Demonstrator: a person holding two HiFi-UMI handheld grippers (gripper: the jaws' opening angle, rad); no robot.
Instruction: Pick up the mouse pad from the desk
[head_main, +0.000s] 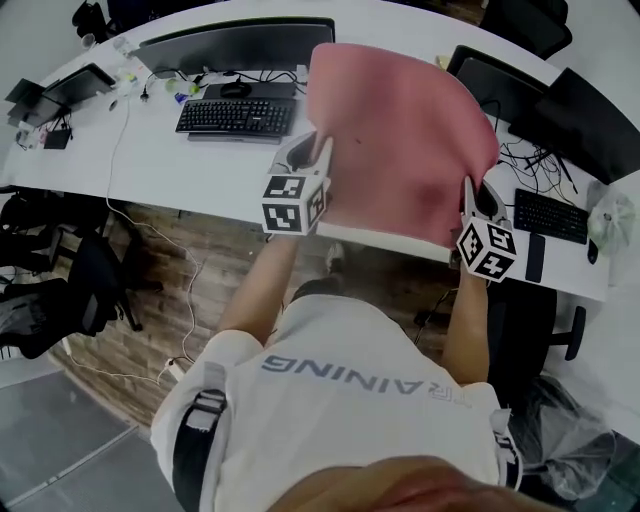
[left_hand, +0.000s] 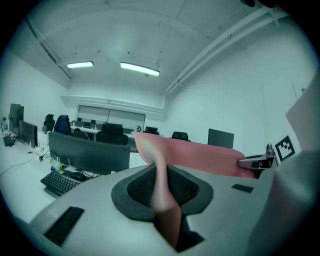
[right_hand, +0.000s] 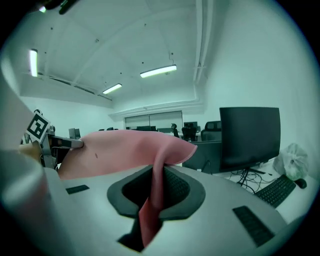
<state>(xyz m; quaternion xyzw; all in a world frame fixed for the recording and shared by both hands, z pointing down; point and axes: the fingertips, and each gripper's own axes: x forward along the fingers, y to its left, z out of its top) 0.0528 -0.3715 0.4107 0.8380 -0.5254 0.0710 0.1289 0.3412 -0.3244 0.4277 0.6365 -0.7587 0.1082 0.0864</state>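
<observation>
While both grippers clamp it by its near corners, the pink mouse pad (head_main: 400, 140) is held off the white desk (head_main: 200, 165), spread as one sheet between the two tools and reaching away from the person over the desktop.

Containers: a crumpled translucent plastic bag (head_main: 612, 222) sits at the far right end of the desk; what is in it cannot be made out.

Left gripper (head_main: 318, 150): the jaws are nearly together, and the dark ribbed pads (left_hand: 137, 187) press on the near left corner of the mouse pad. A strip of the pink sheet stands on edge in the slot between them and rises out of it, as the left gripper view shows.

Right gripper (head_main: 468, 190): the jaws are likewise nearly together on the near right corner. In the right gripper view the sheet passes up between the pads (right_hand: 175, 187), folds over above them and runs across to the other gripper.

Surroundings: a black keyboard (head_main: 236, 116) and a dark monitor (head_main: 235, 45) lie to the left of the mouse pad, a second keyboard (head_main: 551, 215) to its right. Black office chairs (head_main: 70, 290) stand on the wooden floor (head_main: 200, 260).
</observation>
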